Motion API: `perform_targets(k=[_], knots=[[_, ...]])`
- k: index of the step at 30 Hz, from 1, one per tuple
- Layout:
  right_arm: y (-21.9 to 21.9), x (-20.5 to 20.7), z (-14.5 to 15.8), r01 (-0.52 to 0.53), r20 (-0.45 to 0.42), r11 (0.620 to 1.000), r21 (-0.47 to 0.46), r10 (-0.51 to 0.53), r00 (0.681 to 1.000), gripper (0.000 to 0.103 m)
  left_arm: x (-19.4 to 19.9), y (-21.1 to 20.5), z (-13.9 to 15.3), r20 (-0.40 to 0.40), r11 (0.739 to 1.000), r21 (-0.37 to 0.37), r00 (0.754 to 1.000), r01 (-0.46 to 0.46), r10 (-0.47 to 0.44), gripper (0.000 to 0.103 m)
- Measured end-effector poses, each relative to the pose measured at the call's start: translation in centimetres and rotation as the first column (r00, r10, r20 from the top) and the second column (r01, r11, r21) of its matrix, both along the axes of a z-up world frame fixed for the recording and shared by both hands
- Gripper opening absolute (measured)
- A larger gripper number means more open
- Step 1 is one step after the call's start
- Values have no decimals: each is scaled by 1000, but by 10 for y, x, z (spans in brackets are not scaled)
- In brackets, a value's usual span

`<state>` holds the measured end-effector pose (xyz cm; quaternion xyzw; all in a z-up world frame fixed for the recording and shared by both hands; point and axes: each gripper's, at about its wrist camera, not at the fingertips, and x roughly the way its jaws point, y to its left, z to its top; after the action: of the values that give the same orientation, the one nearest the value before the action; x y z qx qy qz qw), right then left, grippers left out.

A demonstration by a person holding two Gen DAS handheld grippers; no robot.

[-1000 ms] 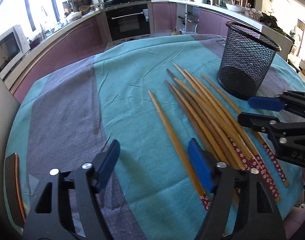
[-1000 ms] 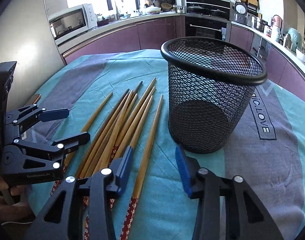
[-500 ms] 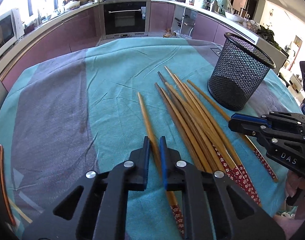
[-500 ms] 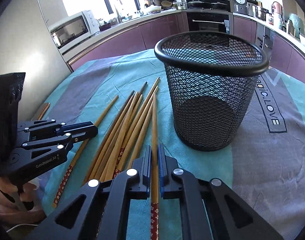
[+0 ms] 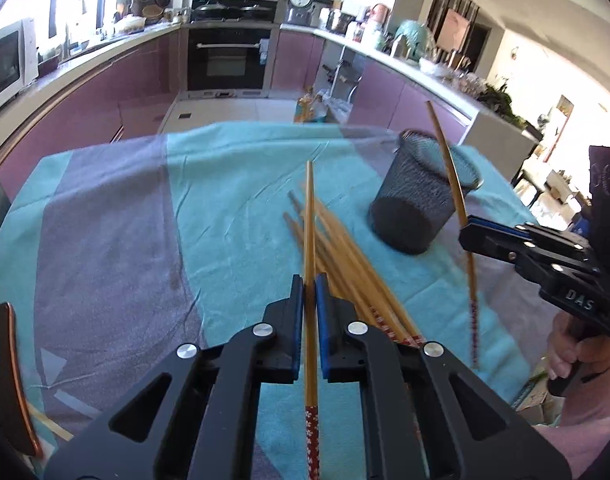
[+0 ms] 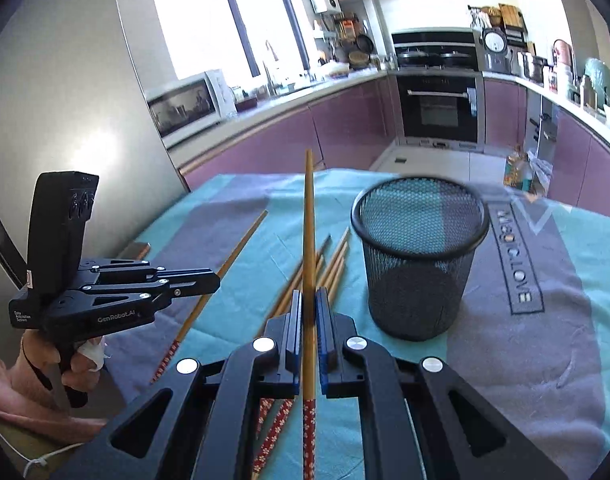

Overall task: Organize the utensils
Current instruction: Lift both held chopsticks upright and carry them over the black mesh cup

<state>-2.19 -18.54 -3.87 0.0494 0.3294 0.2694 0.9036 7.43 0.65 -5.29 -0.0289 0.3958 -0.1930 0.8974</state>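
Left wrist view. Left gripper (image 5: pixel 310 284) clamped on one chopstick (image 5: pixel 310 240), fingers closed onto the shaft with only the stick's width between the pads. Grip sits toward the patterned red end, which trails back below the fingers; the long bare part runs straight ahead of the fingertips, clear of the cloth. Loose pile of chopsticks (image 5: pixel 345 256) lies just right of the fingers on the tablecloth (image 5: pixel 233 208). Mesh cup (image 5: pixel 419 200) stands ahead and to the right, upright. Right gripper (image 5: pixel 467 228) visible at far right, closed on a second chopstick (image 5: pixel 451 172) that tilts up across the cup's rim.

Right wrist view. Right gripper's fingers pinched on its chopstick, tip pointing forward and up. Mesh cup just right of the fingertips and ahead, mouth open, nothing seen inside. Left gripper off to the left, its stick angled away.

Handling, as judged: sticks are light, stiff, thin wood, smooth and likely to pivot in a two-pad pinch. Holding nearer the thick decorated end leaves a long lever; a hold closer to mid-length would swing less. Thin tip should pass the cup mouth easily; mesh cup is light and may tip if struck.
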Motion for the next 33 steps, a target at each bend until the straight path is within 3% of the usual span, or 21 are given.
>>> perform_targets(k=[10,16,25,29,33], knots=[[-22,4,52,36,140,997,70,-45,989,6,-17,5,86,168,990,-124,985,65,-43,7],[-36,18,84,42,198,996,84,-58,978,6,-4,-3,136,232,971,-214,971,104,-53,6],[-56,35,110,76,246,992,105,-100,964,6,0,-40,201,316,951,-244,943,191,-108,1],[-57,45,100,82,216,991,103,-103,971,6,4,-61,203,312,950,-225,940,215,-139,1],[-59,49,86,91,184,991,97,-108,977,6,8,-80,182,249,962,-171,954,213,-167,1]])
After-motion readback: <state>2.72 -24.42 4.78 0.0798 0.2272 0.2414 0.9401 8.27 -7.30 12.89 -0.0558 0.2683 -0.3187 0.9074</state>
